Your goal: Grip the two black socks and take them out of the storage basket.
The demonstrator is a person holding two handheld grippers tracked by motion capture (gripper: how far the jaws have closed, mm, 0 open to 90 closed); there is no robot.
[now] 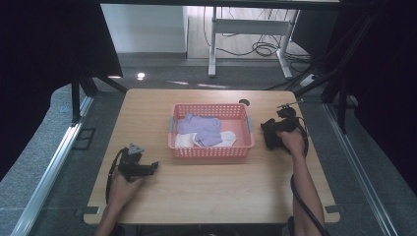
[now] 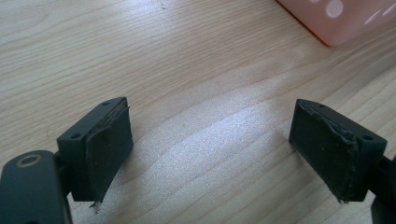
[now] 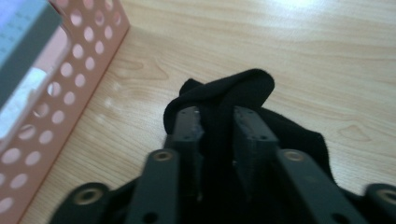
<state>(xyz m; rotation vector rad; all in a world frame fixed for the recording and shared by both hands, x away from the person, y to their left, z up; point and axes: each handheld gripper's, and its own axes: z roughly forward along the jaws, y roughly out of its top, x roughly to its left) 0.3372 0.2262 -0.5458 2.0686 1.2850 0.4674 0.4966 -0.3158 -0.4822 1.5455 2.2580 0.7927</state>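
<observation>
A black sock (image 3: 243,84) lies bunched on the wooden table (image 1: 211,191), just right of the pink basket (image 1: 211,153). My right gripper (image 3: 217,114) points down at it with a fold of the sock standing between its narrowly parted jaws; the pads do not clearly press on it. In the high view the right gripper (image 1: 269,135) rests by the basket's right wall. My left gripper (image 2: 210,121) hovers low over bare wood left of the basket, jaws wide open and empty; in the high view the left gripper (image 1: 153,166) sits at front left.
The basket holds a purple sock (image 1: 199,129) and white socks (image 1: 183,141). Its perforated wall (image 3: 84,70) stands close on the left in the right gripper view, and a basket corner (image 2: 336,18) shows in the left gripper view. A cable hole (image 1: 244,102) sits behind the basket.
</observation>
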